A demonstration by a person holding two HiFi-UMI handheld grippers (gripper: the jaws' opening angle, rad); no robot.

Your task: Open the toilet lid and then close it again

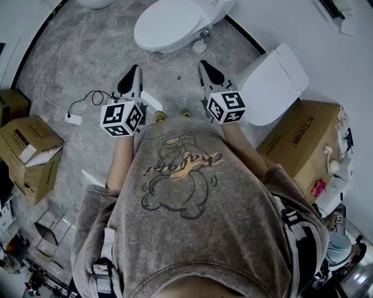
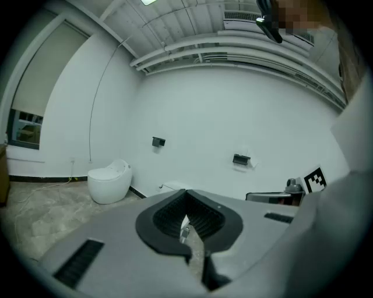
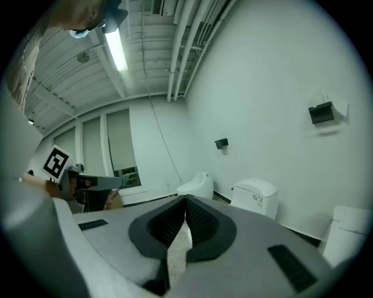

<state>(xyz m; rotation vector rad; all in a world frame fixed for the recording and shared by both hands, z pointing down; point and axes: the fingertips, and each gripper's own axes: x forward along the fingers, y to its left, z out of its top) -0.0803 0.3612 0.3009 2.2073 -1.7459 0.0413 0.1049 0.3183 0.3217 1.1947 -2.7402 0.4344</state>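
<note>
Floor [image 1: 76, 52]: grey marbled, beneath me
Ahead: toilet [image 1: 172, 23], lid shut
My right: second toilet [image 1: 274, 81], brown carton [image 1: 300, 145]
My left: open carton [image 1: 29, 157], white cable [image 1: 81, 105]

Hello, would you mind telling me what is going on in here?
A person stands facing a white toilet, holding a two-jaw gripper in each hand. The left gripper and the right gripper are both shut, with nothing between their jaws, held out in front of the chest. The toilet lid is down, and neither gripper touches it.

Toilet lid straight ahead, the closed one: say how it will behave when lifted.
The toilet lid looks like a smooth, glossy one-piece shell: probably stiff, possibly slippery. It appears joined to the toilet at its rear, so it likely pivots up rather than lifting free.
</note>
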